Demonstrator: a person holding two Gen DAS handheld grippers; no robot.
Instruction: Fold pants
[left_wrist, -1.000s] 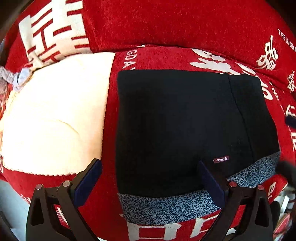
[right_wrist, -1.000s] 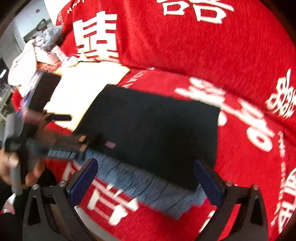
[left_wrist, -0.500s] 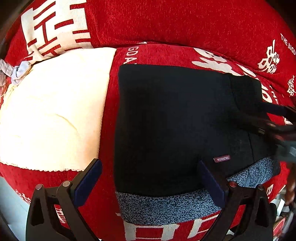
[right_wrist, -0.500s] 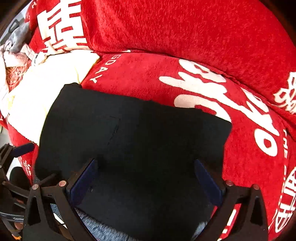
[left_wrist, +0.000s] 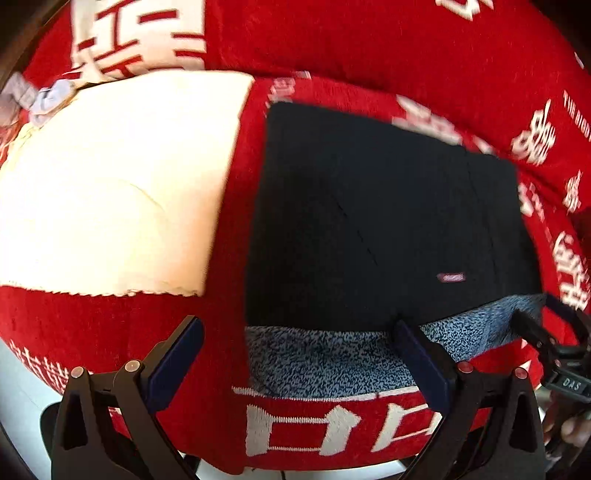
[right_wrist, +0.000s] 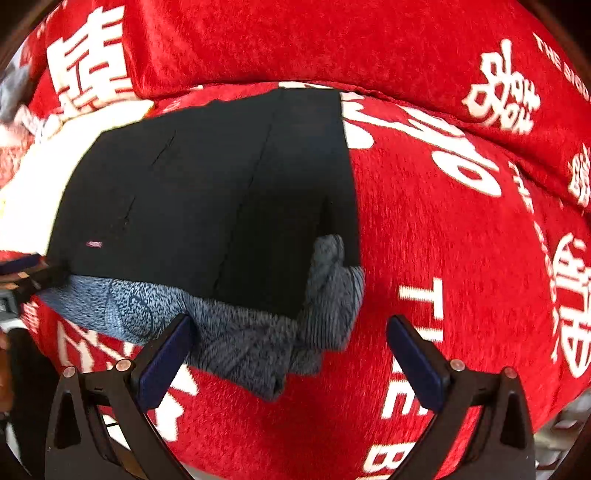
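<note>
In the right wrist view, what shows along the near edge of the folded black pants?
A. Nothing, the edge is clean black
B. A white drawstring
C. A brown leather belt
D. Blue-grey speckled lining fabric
D: blue-grey speckled lining sticks out from under the black pants along their near edge.

black pants (left_wrist: 388, 221), red white-lettered blanket (left_wrist: 229, 321)

A small label (left_wrist: 451, 277) on the folded black pants (left_wrist: 388, 221) is too blurred to read. White lettering on the red cover (right_wrist: 443, 258) runs off the frame edges. The right claw (left_wrist: 554, 332) is cut off at the left wrist view's border.
</note>
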